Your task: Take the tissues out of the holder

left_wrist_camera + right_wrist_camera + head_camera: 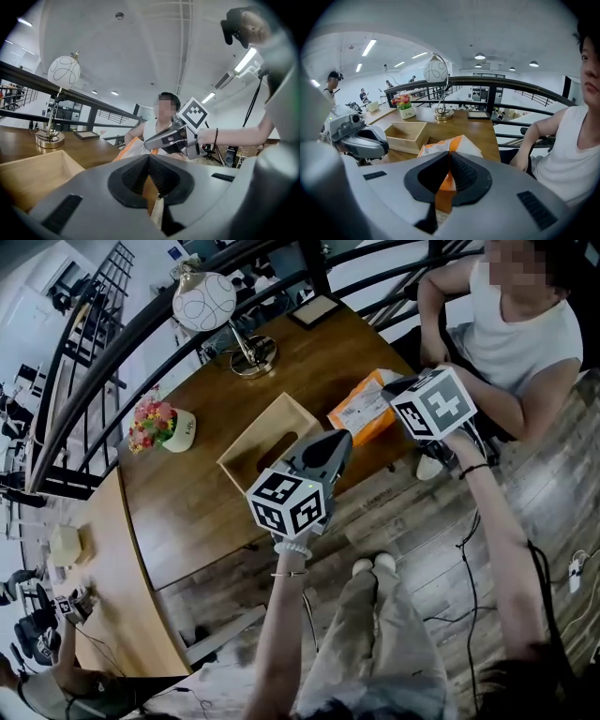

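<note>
While the right gripper point(392, 387) pinches an edge of the orange tissue pack point(356, 413), the pack is already out of the wooden holder point(267, 442). The jaws are almost fully closed, with just the thin orange wrap between them.

The pack sits just beside the holder, on the side toward the seated person in the white top point(520, 329). Its long side seems to run the same way as the holder's long side, but that is hard to be sure of. The right gripper is on the end of the pack that is far from the holder, so it is the one that can set the pack down or carry it off. I think the job is nearly done.

The left gripper point(342, 439) points at the gap between the holder's near corner and the pack. Its jaws are closed together at the tips. I see only brown and pale bits in the slot below the tips, most likely the wooden surface point(216, 512), so it looks like it holds nothing.

Some things are hard to tell. The right gripper's marker cube covers the far end of the pack in the head view. No view shows if the pack's bottom rests on the surface or hangs just above it. The left gripper hides the holder's near corner. What shows of the inside of the holder looks bare.
</note>
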`<state>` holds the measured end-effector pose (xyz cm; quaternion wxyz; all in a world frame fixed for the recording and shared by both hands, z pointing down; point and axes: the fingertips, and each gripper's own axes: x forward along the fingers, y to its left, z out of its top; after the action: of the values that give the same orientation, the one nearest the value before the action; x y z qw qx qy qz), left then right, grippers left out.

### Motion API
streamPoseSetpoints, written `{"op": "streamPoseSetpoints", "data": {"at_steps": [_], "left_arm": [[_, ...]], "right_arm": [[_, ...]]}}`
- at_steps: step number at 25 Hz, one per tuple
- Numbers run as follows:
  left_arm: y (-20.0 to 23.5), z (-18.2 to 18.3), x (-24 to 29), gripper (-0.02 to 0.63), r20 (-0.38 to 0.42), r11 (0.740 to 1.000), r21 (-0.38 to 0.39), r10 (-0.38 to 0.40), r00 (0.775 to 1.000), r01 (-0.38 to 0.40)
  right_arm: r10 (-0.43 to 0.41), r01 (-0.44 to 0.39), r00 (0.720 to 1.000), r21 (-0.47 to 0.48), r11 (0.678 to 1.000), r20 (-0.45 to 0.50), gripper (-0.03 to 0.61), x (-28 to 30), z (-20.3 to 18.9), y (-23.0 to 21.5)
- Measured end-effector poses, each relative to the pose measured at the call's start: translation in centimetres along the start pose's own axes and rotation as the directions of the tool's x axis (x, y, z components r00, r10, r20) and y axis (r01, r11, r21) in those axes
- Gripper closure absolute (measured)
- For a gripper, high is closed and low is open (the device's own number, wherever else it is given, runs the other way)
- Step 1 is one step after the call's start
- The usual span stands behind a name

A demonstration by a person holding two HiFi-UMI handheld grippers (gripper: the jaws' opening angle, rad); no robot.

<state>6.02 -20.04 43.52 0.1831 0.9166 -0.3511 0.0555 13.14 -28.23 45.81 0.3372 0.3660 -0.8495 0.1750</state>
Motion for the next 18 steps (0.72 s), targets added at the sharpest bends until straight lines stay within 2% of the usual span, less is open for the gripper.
{"op": "streamPoseSetpoints", "data": {"at_steps": [18], "left_arm": [[1.1,-2.2,4.0,0.606,-0.064,0.999,-0.015,-0.034,0.997,0.033]], "right_arm": [[-0.081,0.082,0.997,0.176,0.981,-0.017,0.554,2.6,-3.8,-4.4]]}}
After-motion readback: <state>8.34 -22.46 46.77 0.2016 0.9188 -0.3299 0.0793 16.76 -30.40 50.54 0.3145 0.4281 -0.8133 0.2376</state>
